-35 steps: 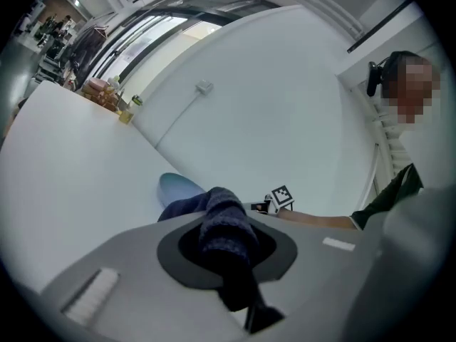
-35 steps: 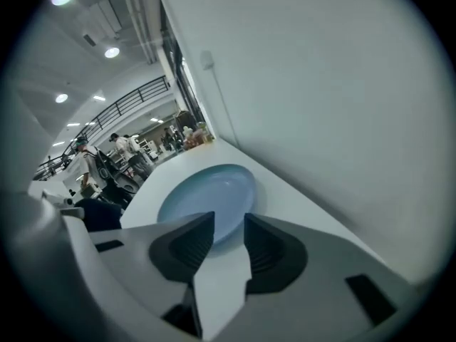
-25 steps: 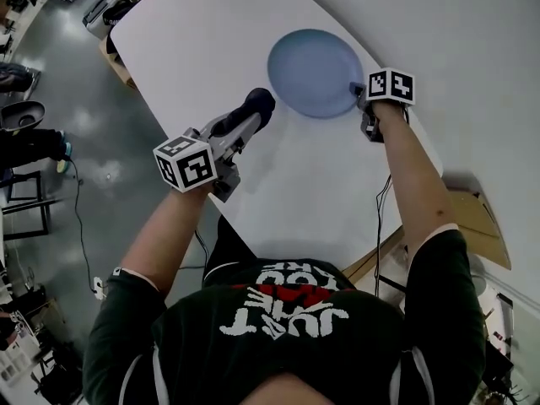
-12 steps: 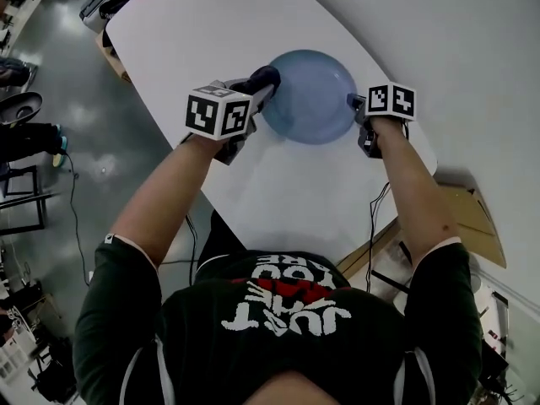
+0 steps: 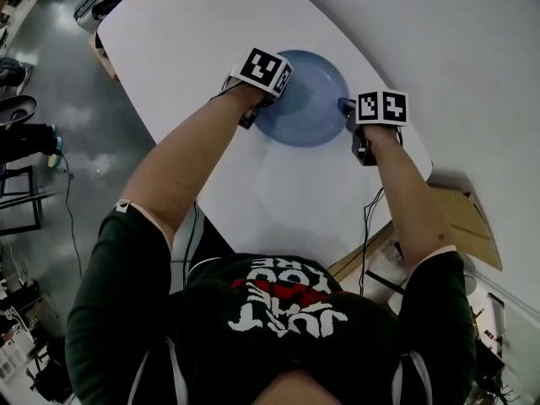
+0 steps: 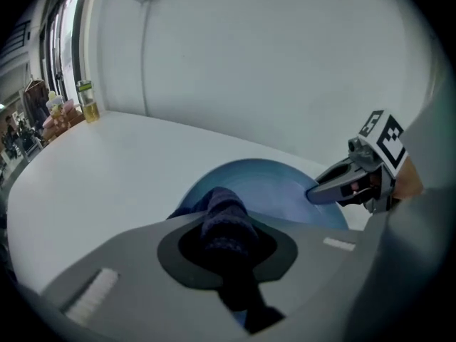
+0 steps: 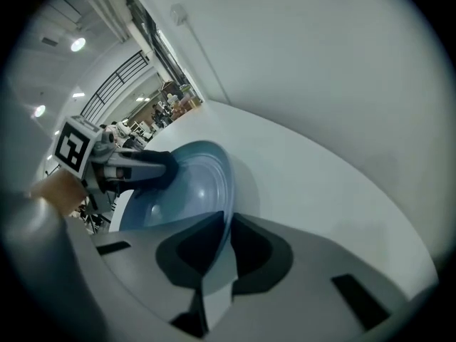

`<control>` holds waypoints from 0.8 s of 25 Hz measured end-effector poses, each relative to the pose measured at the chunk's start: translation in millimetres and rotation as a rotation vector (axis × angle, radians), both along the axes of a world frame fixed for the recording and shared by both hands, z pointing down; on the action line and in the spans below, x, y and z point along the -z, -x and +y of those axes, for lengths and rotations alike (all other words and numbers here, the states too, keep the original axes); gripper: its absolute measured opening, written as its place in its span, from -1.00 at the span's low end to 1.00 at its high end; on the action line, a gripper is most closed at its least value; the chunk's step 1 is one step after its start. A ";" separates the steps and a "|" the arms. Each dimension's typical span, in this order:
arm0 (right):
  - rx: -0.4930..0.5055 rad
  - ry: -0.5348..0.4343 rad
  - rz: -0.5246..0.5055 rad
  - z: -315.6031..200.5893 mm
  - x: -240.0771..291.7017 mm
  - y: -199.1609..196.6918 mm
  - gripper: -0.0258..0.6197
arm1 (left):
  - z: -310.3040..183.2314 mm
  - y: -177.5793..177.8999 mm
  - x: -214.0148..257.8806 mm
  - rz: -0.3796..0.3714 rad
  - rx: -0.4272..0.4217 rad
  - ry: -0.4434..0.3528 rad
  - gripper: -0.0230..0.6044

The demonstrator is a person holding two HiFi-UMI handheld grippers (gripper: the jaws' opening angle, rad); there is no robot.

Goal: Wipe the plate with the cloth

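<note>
Blue plate on the counter, right rim nipped by my right claw, which has just been closing on it, and my left claw, clamped on the dark cloth, over its left rim.

Soft, even light is washing the white counter bright in the head view, with only faint shadows. Ceiling lamps are glowing at the upper left of the right gripper view, and a pale glint is sitting on the plate. Both gripper views are bowing and blackening at their corners; the dark cloth is blurring.
</note>
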State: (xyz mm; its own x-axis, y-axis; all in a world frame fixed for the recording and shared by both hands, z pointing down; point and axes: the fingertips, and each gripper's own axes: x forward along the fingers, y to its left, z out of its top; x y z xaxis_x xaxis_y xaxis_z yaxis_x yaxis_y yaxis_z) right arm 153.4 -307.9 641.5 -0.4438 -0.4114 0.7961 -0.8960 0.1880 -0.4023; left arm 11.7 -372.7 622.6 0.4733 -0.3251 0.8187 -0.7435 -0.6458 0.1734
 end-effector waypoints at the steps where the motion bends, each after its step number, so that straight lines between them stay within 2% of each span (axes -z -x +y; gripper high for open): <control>1: 0.008 -0.002 0.005 -0.3 -0.2 -0.3 -0.84 | -1.2 -6.3 -3.0 -0.014 -0.016 0.024 -0.79; 5: 0.029 -0.003 0.004 1.1 1.1 1.1 -0.84 | -2.8 -32.1 -10.1 -0.046 -0.083 0.100 -0.79; 9: 0.026 -0.001 -0.016 0.3 -0.3 2.0 -0.84 | 0.1 -60.0 -14.0 -0.062 -0.167 0.112 -0.79; 13: 0.014 0.002 -0.045 1.9 -2.4 1.1 -0.84 | 27.1 -92.0 -17.0 -0.102 -0.335 0.098 -0.79; 16: -0.005 0.003 -0.073 3.5 -2.6 0.9 -0.84 | 63.8 -113.3 -16.7 -0.084 -0.477 0.120 -0.79; 20: -0.041 -0.006 -0.113 -0.2 -1.5 1.6 -0.86 | 109.8 -122.0 -13.8 -0.069 -0.639 0.150 -0.79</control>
